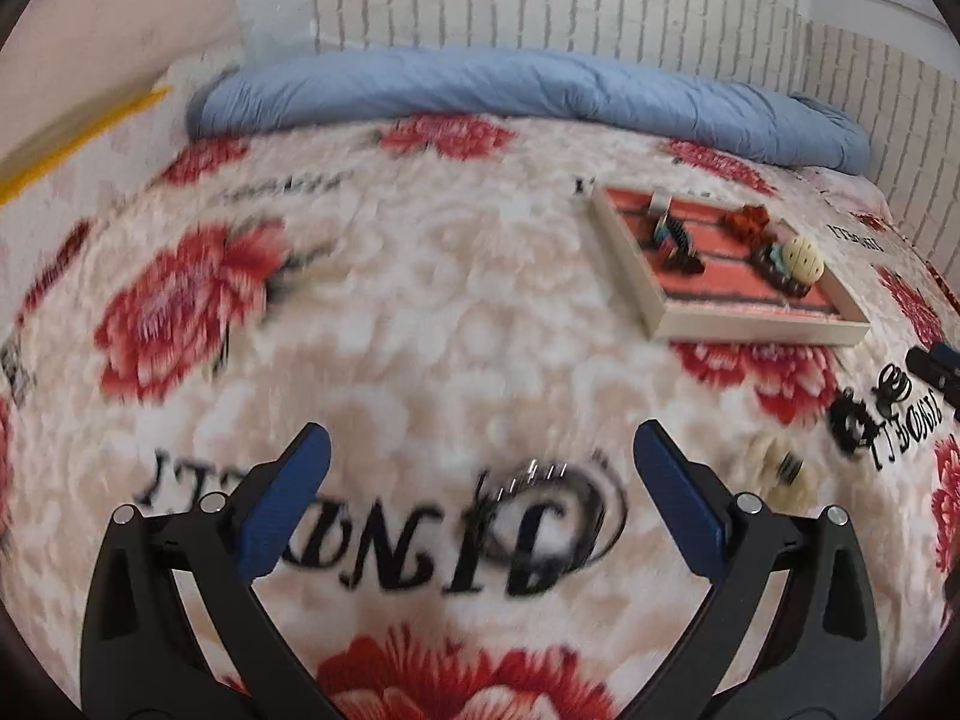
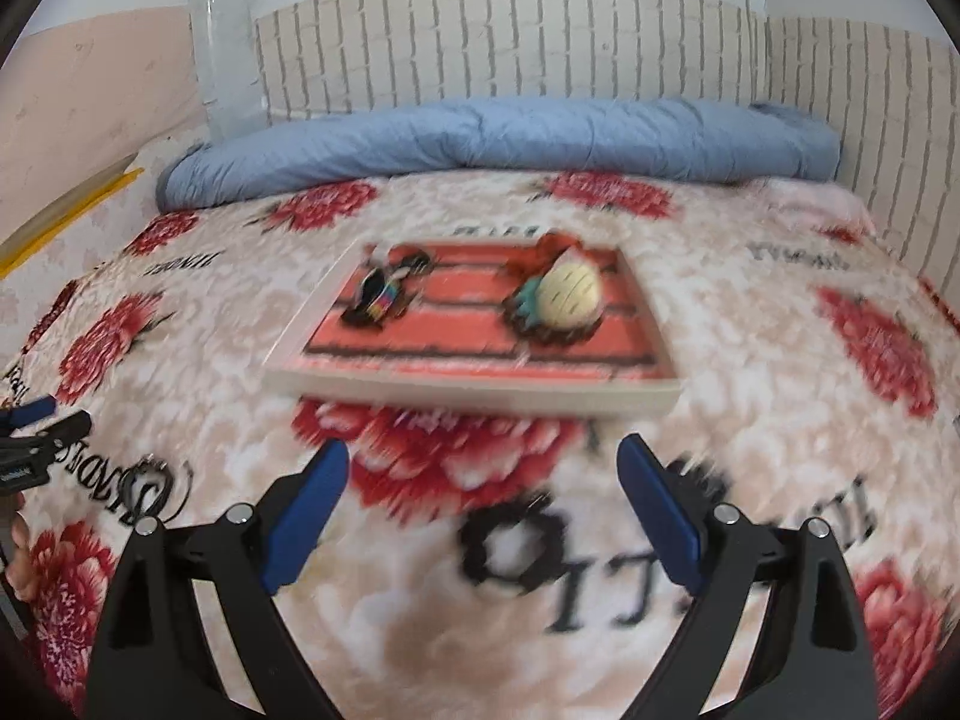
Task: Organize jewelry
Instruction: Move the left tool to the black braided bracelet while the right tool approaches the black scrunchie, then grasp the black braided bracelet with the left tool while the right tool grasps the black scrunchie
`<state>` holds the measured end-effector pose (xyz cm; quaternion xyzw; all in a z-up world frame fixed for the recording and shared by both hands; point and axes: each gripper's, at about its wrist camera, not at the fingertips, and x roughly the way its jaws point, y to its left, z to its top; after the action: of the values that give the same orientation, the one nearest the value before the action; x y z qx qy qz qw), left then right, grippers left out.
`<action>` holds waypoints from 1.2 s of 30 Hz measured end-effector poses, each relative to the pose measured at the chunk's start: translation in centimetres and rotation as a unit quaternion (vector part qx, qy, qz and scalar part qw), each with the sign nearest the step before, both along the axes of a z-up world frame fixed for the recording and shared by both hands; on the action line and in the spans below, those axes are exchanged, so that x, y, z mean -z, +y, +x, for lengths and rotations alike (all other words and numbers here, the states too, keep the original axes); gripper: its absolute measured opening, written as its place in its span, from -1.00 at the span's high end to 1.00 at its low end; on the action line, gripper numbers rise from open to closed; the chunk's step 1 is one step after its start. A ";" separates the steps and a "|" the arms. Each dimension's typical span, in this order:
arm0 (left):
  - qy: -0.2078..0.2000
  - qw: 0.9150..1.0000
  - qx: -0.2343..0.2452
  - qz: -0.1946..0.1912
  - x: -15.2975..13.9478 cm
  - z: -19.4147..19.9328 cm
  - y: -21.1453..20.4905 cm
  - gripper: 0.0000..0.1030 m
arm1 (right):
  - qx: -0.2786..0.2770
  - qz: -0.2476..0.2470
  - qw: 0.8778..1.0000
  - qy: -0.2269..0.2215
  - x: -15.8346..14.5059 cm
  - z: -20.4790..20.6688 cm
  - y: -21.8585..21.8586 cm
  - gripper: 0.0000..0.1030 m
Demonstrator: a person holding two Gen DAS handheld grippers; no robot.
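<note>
A shallow cream tray (image 1: 750, 324) with a red lining lies on the flowered bedspread; it also shows in the right wrist view (image 2: 468, 387). In it lie a dark multicoloured piece (image 1: 675, 240) (image 2: 384, 294), a red piece (image 1: 747, 222) and a cream round piece on a teal and brown one (image 1: 801, 258) (image 2: 567, 297). A small metal piece (image 1: 531, 477) lies on the bedspread between my left gripper's fingers. A cream flower-like piece (image 1: 777, 471) lies to its right. My left gripper (image 1: 483, 474) is open and empty. My right gripper (image 2: 483, 483) is open and empty, short of the tray.
A rolled blue quilt (image 1: 528, 90) (image 2: 498, 141) lies along the far edge of the bed against a brick-pattern wall. The other gripper shows at the right edge of the left view (image 1: 936, 369) and at the left edge of the right view (image 2: 36, 444).
</note>
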<state>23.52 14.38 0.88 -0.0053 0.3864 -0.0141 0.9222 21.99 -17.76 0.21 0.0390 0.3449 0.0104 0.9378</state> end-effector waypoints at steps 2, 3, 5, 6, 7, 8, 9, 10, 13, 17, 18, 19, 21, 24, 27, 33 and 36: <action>0.006 1.000 -0.009 -0.006 1.2 -0.6 0.6 -0.90 | -0.005 0.007 1.000 0.009 1.2 -0.4 1.2 -0.73; 0.009 1.000 -0.010 -0.008 1.8 -0.8 0.8 -0.90 | -0.007 0.010 1.000 0.015 1.7 -0.5 1.7 -0.73; 0.011 1.000 -0.010 -0.001 2.4 -1.0 0.7 -0.90 | -0.010 -0.001 1.000 0.025 2.5 -0.5 2.9 -0.73; 0.009 1.000 -0.007 0.009 2.7 -1.1 0.5 -0.90 | -0.010 -0.009 1.000 0.027 2.8 -0.5 3.5 -0.73; 0.006 1.000 -0.006 0.015 2.8 -1.1 0.4 -0.90 | -0.011 -0.014 0.999 0.028 3.0 -0.6 3.9 -0.73; 0.002 1.000 -0.004 0.020 2.8 -1.1 0.3 -0.90 | -0.012 -0.018 0.999 0.030 3.3 -0.7 4.4 -0.73; 0.001 1.000 -0.002 0.020 2.9 -1.0 0.2 -0.90 | -0.012 -0.020 0.999 0.032 3.5 -0.7 4.8 -0.73; 0.005 1.000 0.001 0.011 3.2 -0.8 0.3 -0.89 | -0.012 -0.022 0.999 0.034 3.7 -0.6 5.1 -0.73; 0.012 1.000 0.005 0.003 3.8 -0.4 0.3 -0.89 | -0.008 -0.027 0.999 0.042 4.3 -0.3 5.7 -0.73; 0.020 1.000 0.008 0.006 4.6 0.0 0.5 -0.89 | -0.005 -0.035 0.998 0.043 4.8 0.0 6.5 -0.73; 0.023 1.000 0.008 0.002 4.7 0.1 0.6 -0.89 | -0.005 -0.035 0.998 0.044 4.9 0.1 6.6 -0.73; 0.027 1.000 0.007 0.000 4.9 0.3 0.7 -0.87 | -0.006 -0.035 0.998 0.046 5.1 0.2 6.8 -0.73; 0.031 0.999 0.007 -0.002 5.2 0.5 0.8 -0.81 | -0.010 -0.034 0.998 0.048 5.3 0.3 7.1 -0.73; 0.036 0.999 0.009 -0.003 5.6 0.6 0.7 -0.77 | -0.013 -0.039 0.998 0.052 5.8 0.4 7.5 -0.73; 0.037 0.999 0.013 0.003 5.7 0.6 0.5 -0.75 | -0.015 -0.043 0.997 0.055 6.1 0.5 7.7 -0.73; 0.046 0.999 0.020 0.010 6.3 0.9 0.0 -0.63 | -0.015 -0.040 0.997 0.061 6.5 0.6 7.6 -0.73; 0.049 0.999 0.021 0.008 6.4 1.0 0.0 -0.59 | -0.016 -0.036 0.998 0.053 6.2 0.6 7.4 -0.73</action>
<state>24.49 14.43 -5.54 0.0093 0.4314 -0.0307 0.9016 22.55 -10.37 -5.97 0.0003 0.3945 0.0105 0.9188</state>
